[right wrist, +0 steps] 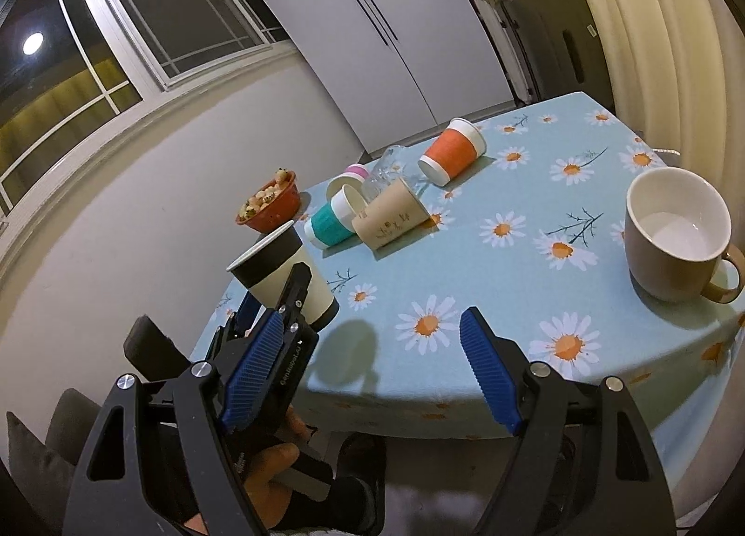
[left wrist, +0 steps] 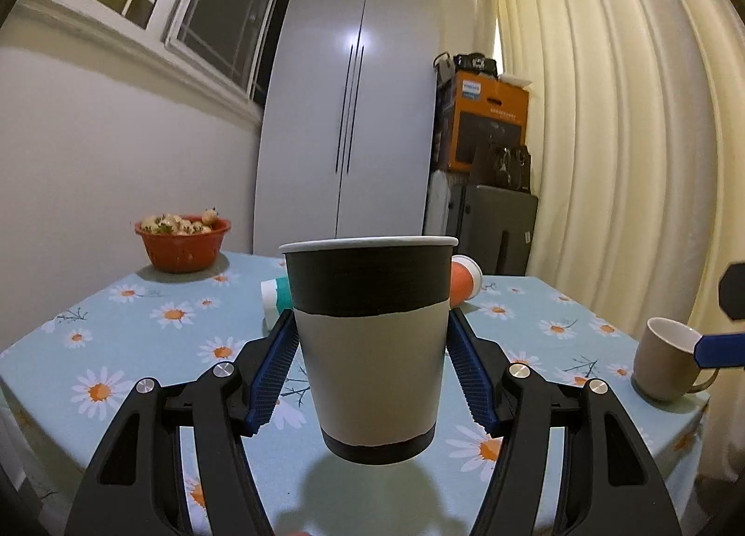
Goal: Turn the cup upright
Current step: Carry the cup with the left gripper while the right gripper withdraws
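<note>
Both left gripper (left wrist: 372, 349) jaws clamp upright cup (left wrist: 370, 340); cup interior hidden.

This is a room in a home, probably a dining corner. The tabletop (right wrist: 549, 219) wears a light blue cloth printed with daisies, and a red bowl (left wrist: 182, 241) of what may be fruit sits by the wall. Tall white cupboard doors (left wrist: 349, 107) fill the back, cream curtains (left wrist: 619, 126) hang at the right, a window (right wrist: 116, 37) shows darkness outside, and an orange carton (left wrist: 484, 121) is stacked on cases in the corner.
</note>
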`<state>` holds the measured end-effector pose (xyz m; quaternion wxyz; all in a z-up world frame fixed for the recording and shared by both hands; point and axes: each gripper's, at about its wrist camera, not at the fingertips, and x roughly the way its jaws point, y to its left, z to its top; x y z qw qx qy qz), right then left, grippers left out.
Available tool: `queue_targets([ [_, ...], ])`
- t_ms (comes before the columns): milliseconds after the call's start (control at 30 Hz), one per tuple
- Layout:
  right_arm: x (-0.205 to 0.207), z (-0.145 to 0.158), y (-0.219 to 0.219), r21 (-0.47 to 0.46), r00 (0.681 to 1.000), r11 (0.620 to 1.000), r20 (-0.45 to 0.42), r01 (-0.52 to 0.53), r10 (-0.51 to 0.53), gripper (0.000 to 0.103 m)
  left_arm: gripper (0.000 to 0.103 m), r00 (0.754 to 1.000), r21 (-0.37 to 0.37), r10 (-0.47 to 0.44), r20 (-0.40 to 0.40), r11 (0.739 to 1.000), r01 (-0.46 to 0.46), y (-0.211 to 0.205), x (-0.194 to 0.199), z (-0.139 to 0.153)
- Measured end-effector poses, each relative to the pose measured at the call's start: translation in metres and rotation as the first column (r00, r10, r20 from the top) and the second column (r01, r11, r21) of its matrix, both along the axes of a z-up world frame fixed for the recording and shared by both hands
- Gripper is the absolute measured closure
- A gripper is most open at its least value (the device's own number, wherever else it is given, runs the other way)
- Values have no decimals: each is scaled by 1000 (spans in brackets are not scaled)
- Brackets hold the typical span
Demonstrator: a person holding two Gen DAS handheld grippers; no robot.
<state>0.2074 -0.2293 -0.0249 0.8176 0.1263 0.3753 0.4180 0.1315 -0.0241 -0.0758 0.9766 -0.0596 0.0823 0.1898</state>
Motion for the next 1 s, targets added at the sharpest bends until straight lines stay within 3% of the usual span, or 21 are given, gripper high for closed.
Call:
queue_targets([
  [167, 1, -3, 3, -13, 1000, 1000, -4, 4, -4, 25, 40, 999, 25, 16, 29, 1000, -17, -4, 0, -13],
  [333, 2, -6, 7, -31, 1000, 999, -3, 9, -9, 25, 40, 999, 128, 33, 38, 991, -37, -20, 2, -24],
  [633, 5, -11, 6, -43, 999, 999, -21, 31, -32, 25, 40, 998, 183, 67, 17, 981, -69, -27, 6, -45],
  [1000, 5, -11, 5, -47, 999, 998, -21, 46, -47, 25, 39, 997, 159, 79, 3, 984, -78, -25, 6, -54],
])
